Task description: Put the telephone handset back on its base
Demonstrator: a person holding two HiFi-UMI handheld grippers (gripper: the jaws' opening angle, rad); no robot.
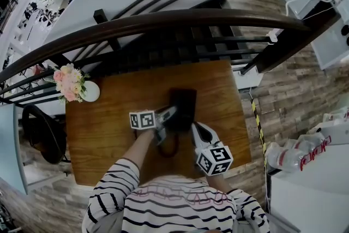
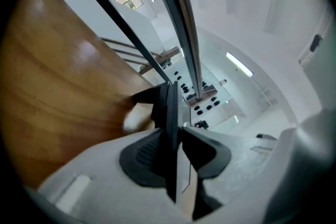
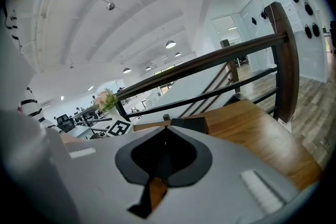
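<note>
Handset: the telephone handset [image 2: 170, 113] shows edge-on as a thin black slab between the left gripper's jaws, running out along them toward the base.
Base: the telephone base [image 1: 184, 101] sits mid-way across the wooden table [image 1: 109, 128]. From above, handset and base merge into one dark block, so I cannot tell whether the handset is seated.
Left gripper: the left gripper [image 1: 170, 113] reaches onto the block's near left side. Its jaws stand apart around the handset, with a pale sliver of gap at one pad, so it is not clamped.
Right gripper: the right gripper [image 1: 195, 129] rests just beside the base's near right corner, jaw tips together and holding nothing.
Cord: a dark cord [image 1: 170, 151] loops toward the person between the grippers.
Table corner: a vase of pink flowers [image 1: 73, 83].
Beyond: a dark wooden railing [image 1: 163, 22].
</note>
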